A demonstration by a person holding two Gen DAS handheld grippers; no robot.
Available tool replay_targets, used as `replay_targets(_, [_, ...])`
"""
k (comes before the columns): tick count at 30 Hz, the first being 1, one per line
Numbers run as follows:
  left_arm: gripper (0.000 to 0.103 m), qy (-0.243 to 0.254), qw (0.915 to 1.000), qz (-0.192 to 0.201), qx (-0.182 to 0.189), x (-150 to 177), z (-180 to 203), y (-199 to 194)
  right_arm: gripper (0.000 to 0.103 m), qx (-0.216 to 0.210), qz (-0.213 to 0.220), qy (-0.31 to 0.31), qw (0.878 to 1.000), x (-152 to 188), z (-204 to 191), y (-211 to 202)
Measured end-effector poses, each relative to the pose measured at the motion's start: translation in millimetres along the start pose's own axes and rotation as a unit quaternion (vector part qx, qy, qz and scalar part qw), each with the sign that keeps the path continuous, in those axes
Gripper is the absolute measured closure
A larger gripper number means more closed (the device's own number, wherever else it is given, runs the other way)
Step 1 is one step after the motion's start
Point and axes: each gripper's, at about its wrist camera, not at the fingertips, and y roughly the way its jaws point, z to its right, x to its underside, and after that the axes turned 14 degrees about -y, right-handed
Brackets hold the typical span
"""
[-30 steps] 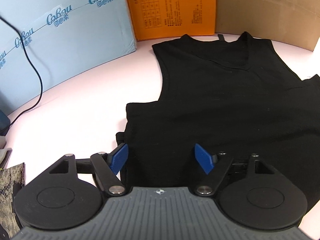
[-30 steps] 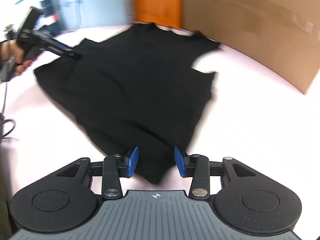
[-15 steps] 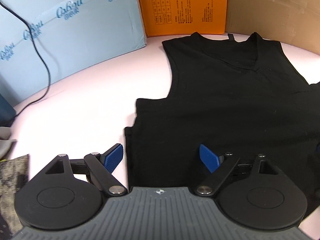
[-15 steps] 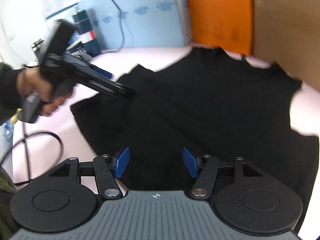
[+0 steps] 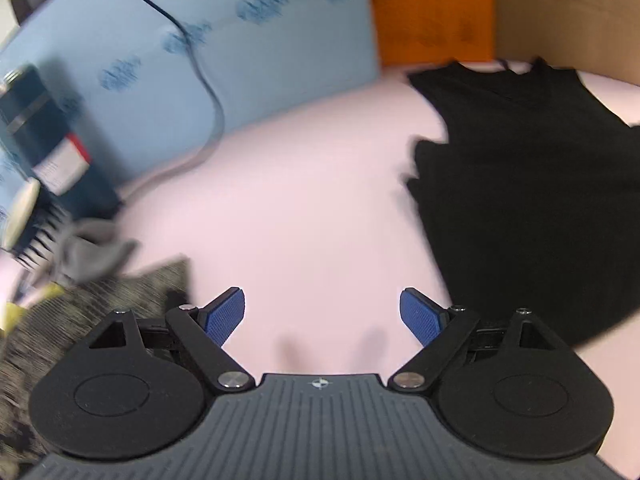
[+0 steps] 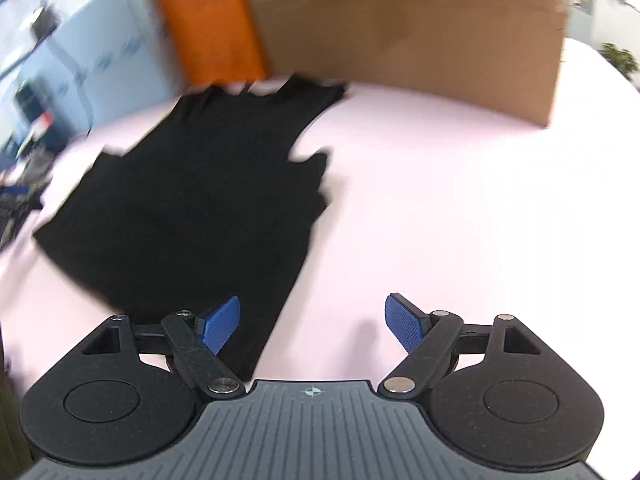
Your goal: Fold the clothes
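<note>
Black sleeveless top (image 5: 532, 184) lies flat on the pale pink bench (image 5: 304, 200), neckline toward the far boxes and hem toward the camera; in the left wrist view it fills the right side, in the right wrist view (image 6: 192, 200) the left and middle. Its lower part looks doubled over, with a stepped edge along one side, though blur makes the layers hard to count.

Left tongs (image 5: 322, 316) are spread wide over bare bench, nothing between the blue pads, the top well off to their right. Right tongs (image 6: 312, 322) are opening at this moment; one pad sits over the top's near corner, the other over bare bench, and neither presses on cloth, so the top is released.

By its look the fabric is thin, soft and light: it should drape and sag from any single pinch, and layers may slide on each other. I would judge the firmest holds to be the hem corners and shoulder straps, pinching through all layers near an edge, one tongs at each corner, so the fold travels evenly.

Behind stand a light blue box (image 5: 240, 60) with repeated dark blue logos, an orange box (image 5: 430, 12) with dark print, and a brown cardboard box (image 6: 400, 28). Smear leaves none of the writing readable.
</note>
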Motion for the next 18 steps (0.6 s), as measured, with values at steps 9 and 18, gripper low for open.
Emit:
replay_targets(9, [0.019, 0.02, 0.9952, 0.09, 0.033, -99.9, 19.7, -7.6, 0.023, -0.011, 0.076, 0.033, 0.996, -63.6, 24.4, 16.6])
replay_targets(18, [0.02, 0.058, 0.9822, 0.154, 0.091, -223.2, 62.5, -35.0, 0.023, -0.083, 0.094, 0.069, 0.99, -170.1, 61.1, 59.1])
